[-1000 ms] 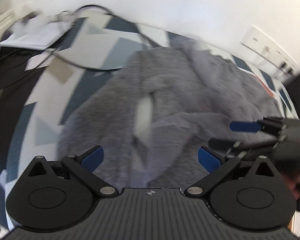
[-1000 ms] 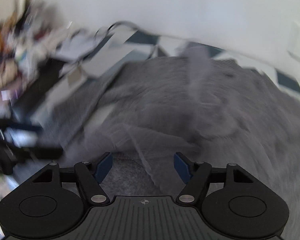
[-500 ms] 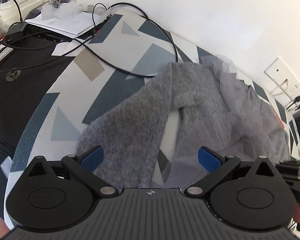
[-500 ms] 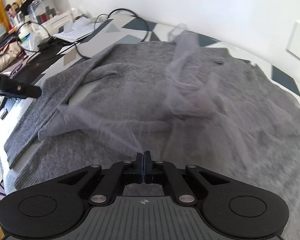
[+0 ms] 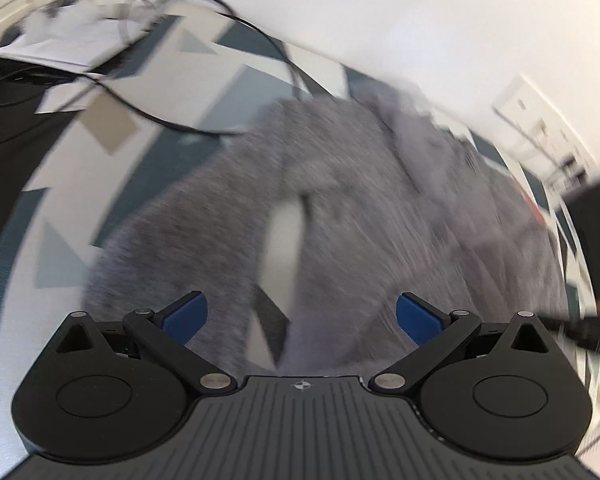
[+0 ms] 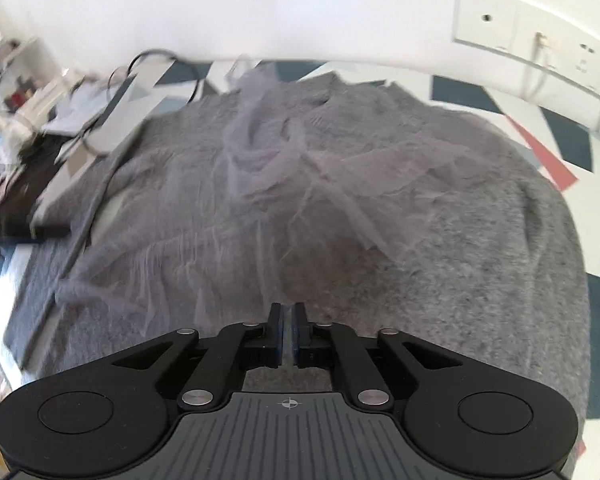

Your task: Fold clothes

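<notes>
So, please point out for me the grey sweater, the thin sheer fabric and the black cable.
grey sweater [image 6: 480, 248]: right wrist view, its knit body at right.
thin sheer fabric [image 6: 260, 148]: right wrist view, its bunched middle on the sweater.
black cable [image 5: 168, 122]: left wrist view, its curve over the patterned cloth.

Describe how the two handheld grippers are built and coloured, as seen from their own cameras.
Both the left gripper and the right gripper are matt black: a ribbed central body, two round disc housings, jointed link arms with silver pivot pins, and blue fingers. A small crosshair mark sits on each body.
</notes>
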Action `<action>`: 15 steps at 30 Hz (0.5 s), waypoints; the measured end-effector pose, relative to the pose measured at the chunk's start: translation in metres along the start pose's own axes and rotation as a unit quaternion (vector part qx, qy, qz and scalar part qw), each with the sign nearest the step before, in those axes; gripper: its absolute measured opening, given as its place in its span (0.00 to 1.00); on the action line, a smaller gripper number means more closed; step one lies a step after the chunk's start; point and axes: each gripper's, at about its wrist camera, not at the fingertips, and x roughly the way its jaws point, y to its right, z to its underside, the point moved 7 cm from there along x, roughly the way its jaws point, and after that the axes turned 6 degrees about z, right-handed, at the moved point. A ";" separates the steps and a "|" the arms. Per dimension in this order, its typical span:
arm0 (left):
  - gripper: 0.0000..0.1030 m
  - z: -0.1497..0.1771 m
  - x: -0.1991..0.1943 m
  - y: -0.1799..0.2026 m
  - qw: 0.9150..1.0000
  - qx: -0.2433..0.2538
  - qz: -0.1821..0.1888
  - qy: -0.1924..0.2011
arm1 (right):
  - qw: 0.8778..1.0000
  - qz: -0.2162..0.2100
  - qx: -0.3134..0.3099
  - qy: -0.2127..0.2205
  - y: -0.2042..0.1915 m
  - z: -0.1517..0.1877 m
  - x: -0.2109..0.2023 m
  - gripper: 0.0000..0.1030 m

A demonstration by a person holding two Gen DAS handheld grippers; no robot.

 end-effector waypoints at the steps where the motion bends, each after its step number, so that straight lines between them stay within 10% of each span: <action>1: 1.00 0.005 0.003 0.004 1.000 0.010 0.005 -0.009 | 1.000 -0.006 0.009 0.007 -0.001 -0.003 -0.002 0.10; 8: 1.00 0.039 0.008 0.022 0.991 0.036 0.092 -0.093 | 0.996 -0.073 -0.003 0.050 -0.054 -0.036 0.014 0.31; 15: 1.00 0.046 -0.016 0.006 0.994 0.012 0.076 -0.074 | 0.996 -0.055 -0.055 0.039 -0.126 -0.062 0.074 0.42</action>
